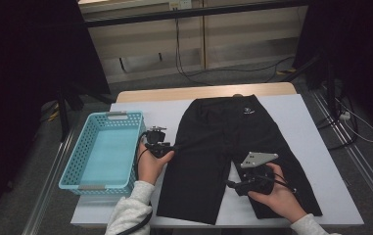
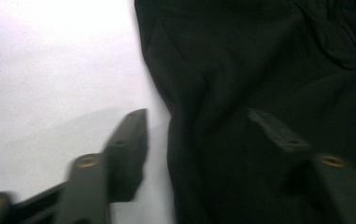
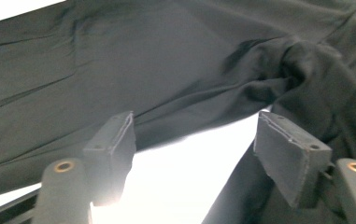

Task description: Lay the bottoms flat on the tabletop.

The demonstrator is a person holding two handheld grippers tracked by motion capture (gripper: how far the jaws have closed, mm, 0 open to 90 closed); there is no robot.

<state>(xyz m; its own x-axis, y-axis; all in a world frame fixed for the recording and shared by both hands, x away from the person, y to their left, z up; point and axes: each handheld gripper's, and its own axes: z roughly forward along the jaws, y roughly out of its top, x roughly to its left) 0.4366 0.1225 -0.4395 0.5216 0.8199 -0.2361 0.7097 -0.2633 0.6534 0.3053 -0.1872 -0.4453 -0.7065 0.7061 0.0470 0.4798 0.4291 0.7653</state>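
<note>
While both hands rest low over the black shorts, left tongs and right tongs stand spread.

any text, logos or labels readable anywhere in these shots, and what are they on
Nothing here can be read as words.
Small white logo or print near the waistband of the black shorts, high view: too small and blurred to read.
Turquoise basket: no lettering visible.
Left gripper and right gripper jaws: no markings visible.
</note>
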